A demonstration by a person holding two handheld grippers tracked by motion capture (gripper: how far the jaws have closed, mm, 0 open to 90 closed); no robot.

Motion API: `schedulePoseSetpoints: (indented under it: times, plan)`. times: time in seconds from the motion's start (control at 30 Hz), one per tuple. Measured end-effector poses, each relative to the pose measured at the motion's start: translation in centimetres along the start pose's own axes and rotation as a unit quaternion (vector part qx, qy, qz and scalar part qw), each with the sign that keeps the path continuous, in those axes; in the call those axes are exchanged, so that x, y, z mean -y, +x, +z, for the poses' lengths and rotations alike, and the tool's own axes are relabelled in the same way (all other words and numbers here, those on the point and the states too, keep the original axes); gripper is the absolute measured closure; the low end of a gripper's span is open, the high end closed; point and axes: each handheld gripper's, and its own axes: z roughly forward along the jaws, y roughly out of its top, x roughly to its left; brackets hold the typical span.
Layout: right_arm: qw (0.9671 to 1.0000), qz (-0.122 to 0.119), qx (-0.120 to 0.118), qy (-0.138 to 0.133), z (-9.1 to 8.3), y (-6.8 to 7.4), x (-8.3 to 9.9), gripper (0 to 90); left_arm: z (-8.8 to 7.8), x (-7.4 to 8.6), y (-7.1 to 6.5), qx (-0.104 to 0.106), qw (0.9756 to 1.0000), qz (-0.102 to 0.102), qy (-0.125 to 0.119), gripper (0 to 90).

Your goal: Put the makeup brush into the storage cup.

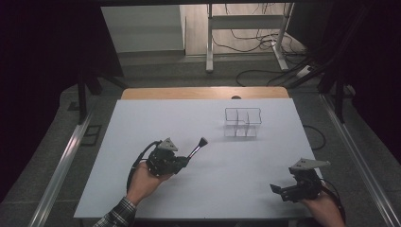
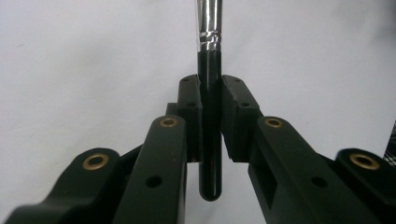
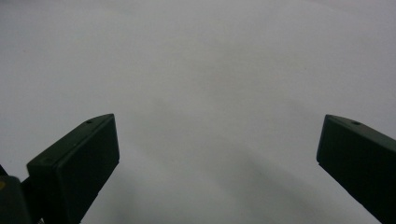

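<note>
The left gripper (image 1: 186, 161) has its matte black jaws clamped on a makeup brush (image 1: 198, 146) with a glossy black round handle and a ribbed silver ferrule (image 2: 208, 23). It points far-right above the smooth white tabletop (image 1: 142, 127); the dark bristle tip is small and blurred. The right gripper (image 1: 276, 189), near right, holds its blocky jaws wide apart over bare tabletop. A clear plastic organizer (image 1: 242, 122) with thin compartment walls stands at far right, its inside hard to make out.
</note>
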Motion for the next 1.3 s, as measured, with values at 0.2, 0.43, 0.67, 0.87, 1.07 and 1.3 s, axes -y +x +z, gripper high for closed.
schedulePoseSetpoints:
  times: [0.2, 0.43, 0.67, 0.87, 1.07, 1.3]
  plan:
    - [1.0000, -0.004, 0.000, -0.007, -0.1, 0.1, -0.1, 0.0, -0.3, 0.4, -0.3, 0.015, 0.9997, -0.003, -0.017, 79.1]
    - [0.9997, -0.012, -0.006, -0.023, -0.2, 0.3, -0.3, 0.0, -0.7, 0.7, -0.9, 0.025, 0.9991, 0.009, -0.034, 79.1]
    - [0.9988, -0.029, -0.017, -0.036, -0.2, 0.9, -0.7, 0.0, -1.4, 1.1, -1.5, 0.025, 0.9982, 0.006, -0.053, 79.1]
    - [0.9982, -0.029, -0.022, -0.047, -0.2, 1.2, -0.9, 0.0, -1.8, 1.4, -2.1, 0.029, 0.9973, 0.006, -0.067, 79.1]
    - [0.9977, -0.026, -0.027, -0.055, -0.3, 1.4, -1.1, 0.0, -2.0, 1.7, -2.7, 0.027, 0.9969, 0.013, -0.073, 79.1]
    - [0.9970, -0.014, -0.039, -0.066, -0.3, 1.7, -1.5, 0.0, -2.3, 1.9, -3.2, 0.031, 0.9959, 0.014, -0.084, 79.1]
